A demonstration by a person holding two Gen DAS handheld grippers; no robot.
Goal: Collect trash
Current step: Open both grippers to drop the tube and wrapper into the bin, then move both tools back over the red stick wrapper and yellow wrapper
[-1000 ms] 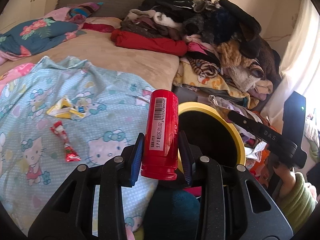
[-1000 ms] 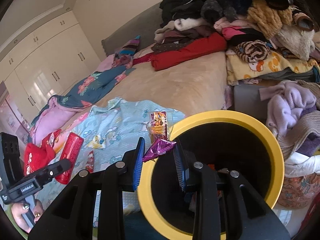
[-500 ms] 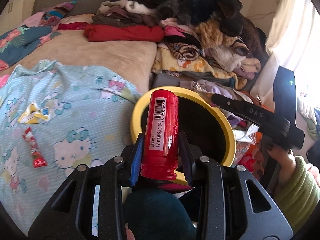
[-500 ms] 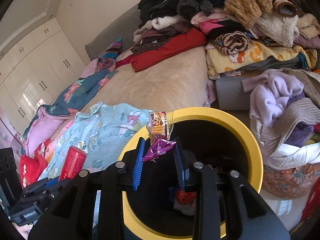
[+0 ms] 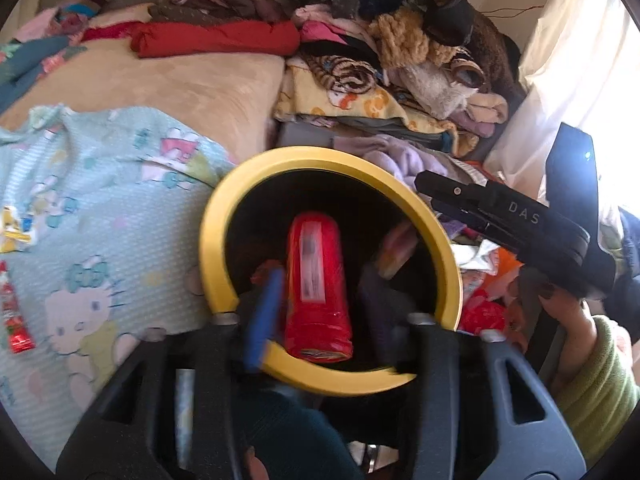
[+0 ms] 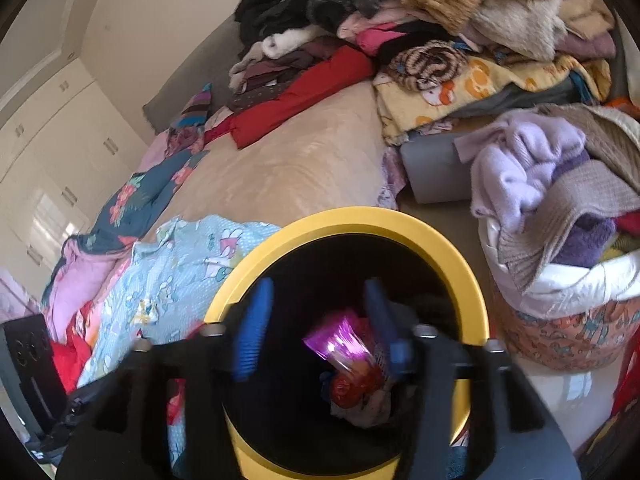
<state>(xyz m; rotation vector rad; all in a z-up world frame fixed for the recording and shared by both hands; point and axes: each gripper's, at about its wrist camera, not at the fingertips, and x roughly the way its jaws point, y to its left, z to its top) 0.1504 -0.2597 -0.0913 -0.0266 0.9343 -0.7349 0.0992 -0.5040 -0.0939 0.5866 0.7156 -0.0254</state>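
Dropping inside yellow-rimmed bin [image 5: 212, 240], red can [image 5: 318, 292] between spread jaws of left gripper [image 5: 320, 300], untouched, purple wrapper [image 6: 338, 340] loose between parted jaws of right gripper [image 6: 316, 324], red candy wrapper [image 5: 14, 320] on bed's blue cartoon sheet [image 5: 100, 208].

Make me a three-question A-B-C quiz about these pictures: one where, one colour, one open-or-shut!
1. Where is the red can?
A) on the blanket
B) in the mouth of the bin
C) on the clothes pile
2. What colour is the bin's rim?
A) green
B) yellow
C) white
3. How are the right tongs?
A) open
B) shut on a wrapper
C) shut on nothing
Answers: 1 B, the rim rings it; 2 B, yellow in both views; 3 A, its fingers stand wide apart, purple wrapper between them.
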